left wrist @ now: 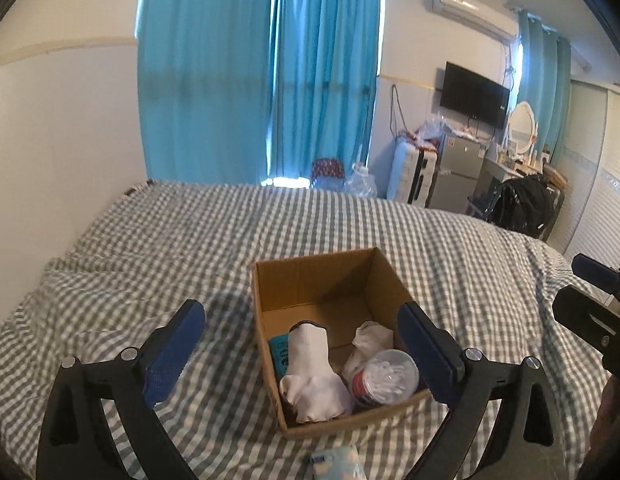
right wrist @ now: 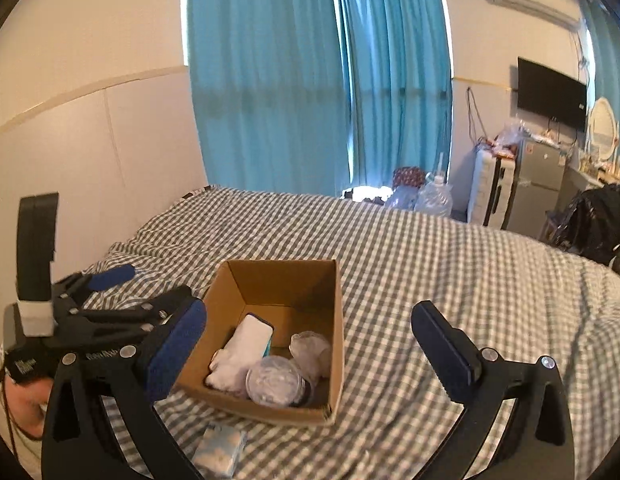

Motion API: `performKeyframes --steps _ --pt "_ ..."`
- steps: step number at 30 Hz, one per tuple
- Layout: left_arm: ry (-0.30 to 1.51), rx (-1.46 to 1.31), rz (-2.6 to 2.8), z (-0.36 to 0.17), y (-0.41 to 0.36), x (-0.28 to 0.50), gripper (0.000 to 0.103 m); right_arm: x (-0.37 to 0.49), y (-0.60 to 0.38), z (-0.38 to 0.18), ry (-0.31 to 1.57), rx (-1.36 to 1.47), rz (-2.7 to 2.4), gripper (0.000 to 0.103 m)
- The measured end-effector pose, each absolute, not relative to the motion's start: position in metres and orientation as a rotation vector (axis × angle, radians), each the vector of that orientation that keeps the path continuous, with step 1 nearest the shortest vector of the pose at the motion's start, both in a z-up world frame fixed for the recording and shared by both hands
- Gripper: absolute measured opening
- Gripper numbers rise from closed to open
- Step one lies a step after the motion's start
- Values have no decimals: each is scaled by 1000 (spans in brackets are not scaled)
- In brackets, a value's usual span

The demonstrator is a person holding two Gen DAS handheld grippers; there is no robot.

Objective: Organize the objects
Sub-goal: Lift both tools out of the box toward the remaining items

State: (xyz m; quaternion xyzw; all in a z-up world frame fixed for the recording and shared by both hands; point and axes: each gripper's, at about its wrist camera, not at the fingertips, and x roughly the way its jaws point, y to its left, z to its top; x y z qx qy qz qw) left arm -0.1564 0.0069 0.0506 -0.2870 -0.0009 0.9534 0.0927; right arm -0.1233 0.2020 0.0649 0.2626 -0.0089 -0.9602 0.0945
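An open cardboard box (left wrist: pixel 310 276) (right wrist: pixel 338 320) sits on the checked bed. Inside lie a white sock (left wrist: pixel 310 364) (right wrist: pixel 246 340), a teal packet (left wrist: pixel 279 350), a crumpled white cloth (left wrist: pixel 372 338) (right wrist: pixel 310 350) and a clear tub of cotton swabs (left wrist: pixel 384 376) (right wrist: pixel 276 382). A pale blue tissue pack (left wrist: pixel 336 464) (right wrist: pixel 220 450) lies on the bed in front of the box. My left gripper (left wrist: pixel 302 344) is open and empty above the box's near side. My right gripper (right wrist: pixel 310 348) is open and empty, to the right of the box; it also shows in the left wrist view (left wrist: pixel 590 300).
The grey-checked bedspread (left wrist: pixel 190 232) (right wrist: pixel 470 280) stretches all round the box. A white wall runs along the left. Blue curtains (left wrist: pixel 262 72), a suitcase (left wrist: pixel 410 176), a small fridge (left wrist: pixel 458 172), a TV (left wrist: pixel 474 94) and a black bag (left wrist: pixel 522 204) stand beyond the bed.
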Motion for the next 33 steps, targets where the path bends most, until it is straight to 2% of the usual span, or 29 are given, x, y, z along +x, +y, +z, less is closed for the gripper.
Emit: performKeyframes --steps 9,15,25,30,33 --pt "61 -763 2874 70 2 -83 100 -55 204 90 69 726 -2869 103" --pt "95 -768 2896 47 -5 -42 100 -20 198 80 141 724 -2863 103" --pt "54 -1011 2883 -53 -16 -16 100 0 170 -15 176 914 -2773 103" --pt "145 -1142 2848 -98 -16 -17 100 -7 152 -75 227 1091 -2674 103" --pt "133 -1187 2835 -111 -19 -18 100 -9 148 -106 215 1190 -2597 103"
